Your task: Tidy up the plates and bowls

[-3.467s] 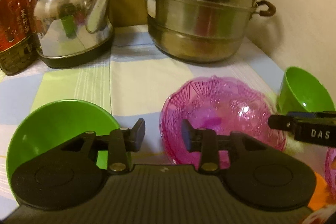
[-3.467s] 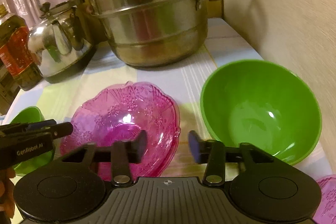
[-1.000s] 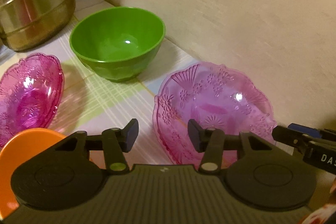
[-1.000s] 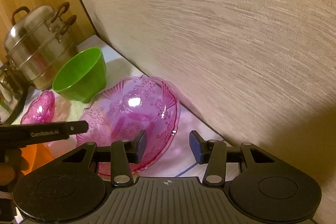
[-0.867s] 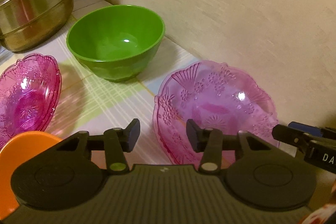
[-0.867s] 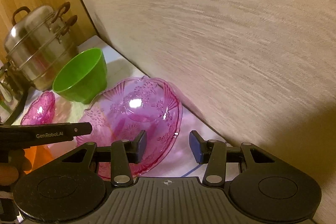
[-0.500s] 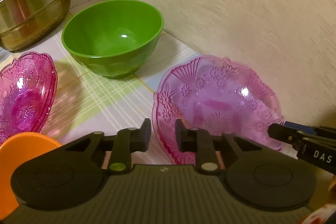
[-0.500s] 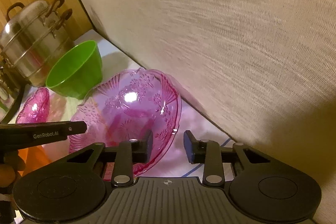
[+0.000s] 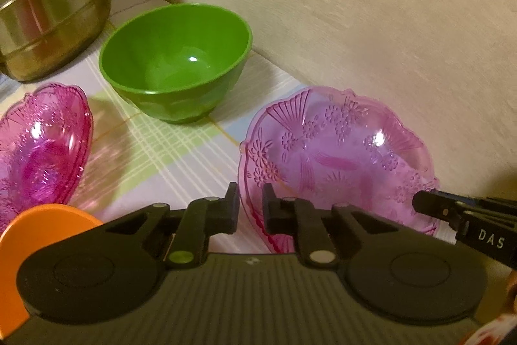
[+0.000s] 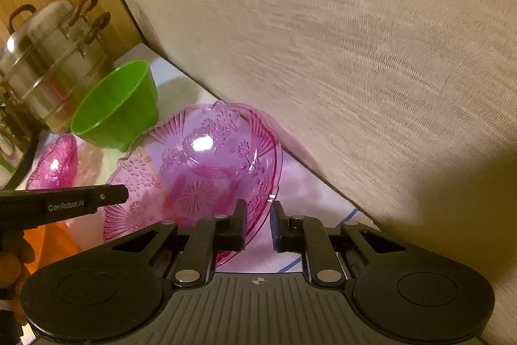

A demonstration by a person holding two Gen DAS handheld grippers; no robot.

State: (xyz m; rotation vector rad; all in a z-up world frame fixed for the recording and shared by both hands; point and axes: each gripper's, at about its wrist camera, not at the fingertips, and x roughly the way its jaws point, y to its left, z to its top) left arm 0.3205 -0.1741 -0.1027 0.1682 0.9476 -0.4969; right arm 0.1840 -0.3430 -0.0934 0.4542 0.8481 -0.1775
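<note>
Both wrist views, close, share the pink dish (image 9: pixel 339 157) (opposite rims).

Only two pieces of lettering can be read. In the left wrist view, white capitals "DAS" stand on the black body of the right gripper (image 9: pixel 465 215) where it enters from the right edge; the lettering runs off the frame there, so whether more letters follow cannot be told. In the right wrist view, pale print reading "GenRobot.AI" stands on the side of the left gripper (image 10: pixel 80 202), on the black bar reaching in from the left edge. No other lettering is legible.
</note>
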